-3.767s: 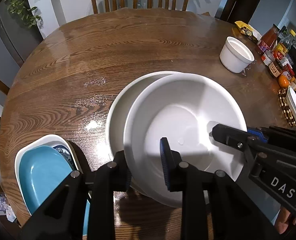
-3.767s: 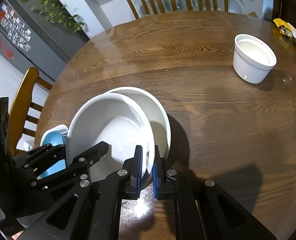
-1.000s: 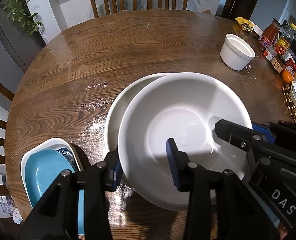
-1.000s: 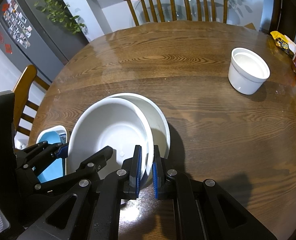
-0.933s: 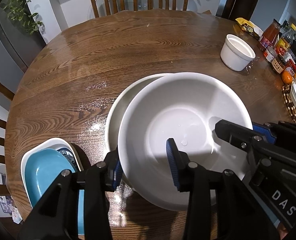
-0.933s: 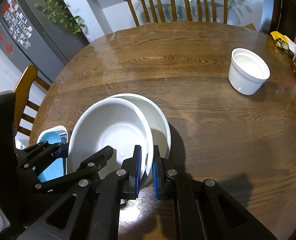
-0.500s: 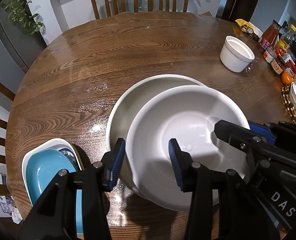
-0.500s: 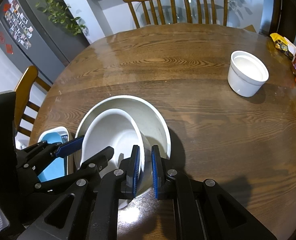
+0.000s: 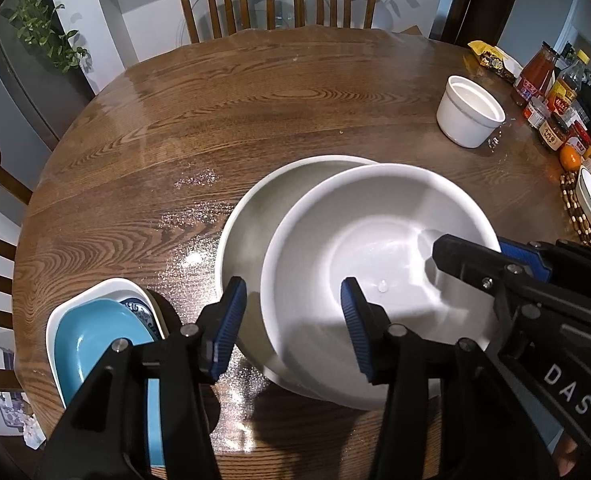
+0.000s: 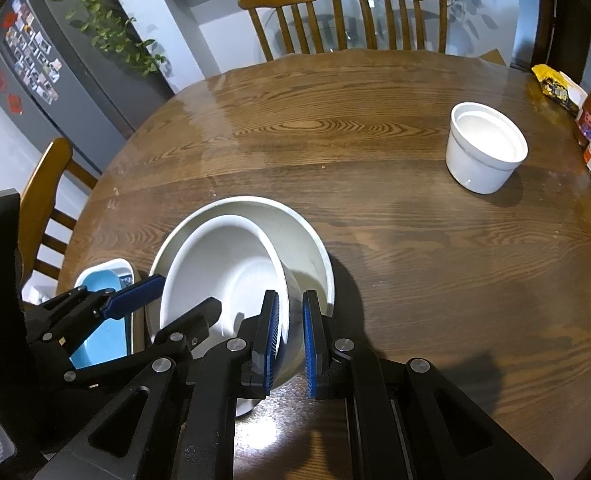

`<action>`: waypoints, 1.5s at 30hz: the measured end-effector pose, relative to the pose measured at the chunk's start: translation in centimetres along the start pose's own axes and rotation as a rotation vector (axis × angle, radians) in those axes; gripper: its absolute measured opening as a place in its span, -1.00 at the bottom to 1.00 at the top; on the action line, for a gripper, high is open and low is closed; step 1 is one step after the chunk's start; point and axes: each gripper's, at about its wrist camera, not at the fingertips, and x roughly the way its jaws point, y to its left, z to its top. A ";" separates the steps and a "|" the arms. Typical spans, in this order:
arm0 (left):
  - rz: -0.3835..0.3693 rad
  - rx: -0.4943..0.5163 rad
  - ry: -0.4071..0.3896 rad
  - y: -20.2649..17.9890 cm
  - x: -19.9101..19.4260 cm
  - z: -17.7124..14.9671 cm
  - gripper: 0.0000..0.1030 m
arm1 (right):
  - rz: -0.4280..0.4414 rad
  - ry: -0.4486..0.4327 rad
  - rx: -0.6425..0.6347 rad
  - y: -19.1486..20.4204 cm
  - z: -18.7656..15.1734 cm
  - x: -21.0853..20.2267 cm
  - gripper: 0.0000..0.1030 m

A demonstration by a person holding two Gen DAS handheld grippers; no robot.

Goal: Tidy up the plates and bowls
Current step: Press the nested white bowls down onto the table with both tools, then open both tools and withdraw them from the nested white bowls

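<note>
Two white bowls sit near the front edge of the round wooden table (image 10: 375, 152): a smaller white bowl (image 9: 379, 280) tilted inside a larger white bowl (image 9: 255, 216), leaning toward the right side of it. Smaller bowl's rim rides above the larger one's rim on the near right.

Right gripper (image 10: 289, 340): jaws narrowly parted, straddling the near right rim of the smaller bowl (image 10: 223, 276). The inner blue pad is inside the bowl, the outer pad is outside it, between the two bowl walls. There is a visible gap at the outer pad; can't tell whether the pads actually press the rim. The larger bowl (image 10: 303, 236) rests flat on the table.

Left gripper (image 9: 293, 320): jaws wide apart, holding nothing. The left finger is over the larger bowl's near left wall, the right finger over the inside of the smaller bowl. Neither is clearly touching.

Other dishes: a blue dish (image 9: 95, 340) is nested in a white rectangular dish (image 9: 95, 286) at the front left table edge, just beside the larger bowl. A white ramekin (image 10: 485, 152) stands upright, well apart at the far right. Sauce bottles and jars (image 9: 551, 92) are clustered at the right edge, with a yellow snack packet (image 10: 555, 86) behind them. Wooden chairs (image 10: 343, 16) stand on the far side.
</note>
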 end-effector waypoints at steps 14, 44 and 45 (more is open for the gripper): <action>0.002 -0.007 -0.012 0.0 -0.5 0.0 -0.03 | 0.002 -0.028 0.000 -0.1 -0.1 -0.9 -0.81; 0.058 -0.036 -0.075 0.1 -4.2 -1.4 0.79 | 0.017 -0.076 0.045 -1.5 -1.9 -4.5 0.03; 0.061 -0.037 -0.084 0.0 -4.6 -1.6 0.80 | 0.017 -0.077 0.047 -1.5 -2.0 -4.7 0.03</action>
